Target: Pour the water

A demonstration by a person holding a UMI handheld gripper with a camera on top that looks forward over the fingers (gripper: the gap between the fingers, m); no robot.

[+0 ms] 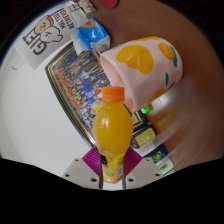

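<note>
Orange bottle (113, 128) sits pinched in the tool (112, 168), both purple pads (92, 160) pressing its lower body, so it's gripped and lifted, standing roughly upright just ahead of the fingers. Bottle: clear plastic, filled with orange liquid nearly to the neck, orange cap looks to be on, hard to say if it's screwed tight. Just beyond it, touching or nearly so, is a pale pink cup (142, 66) printed with orange fruit, tilted with its mouth toward the bottle, apparently held by a person's hand (190, 95) behind it. To do this step well, probably: keep the squeeze low and firm, get the neck over the cup rim before tipping, tip slowly; cap has to come off first if it's on. Liquid looks like juice, not water. Around: white bench (30, 110), a printed box or book (78, 72) lying flat, a small blue-and-white carton (90, 36), more packets near the tool.
</note>
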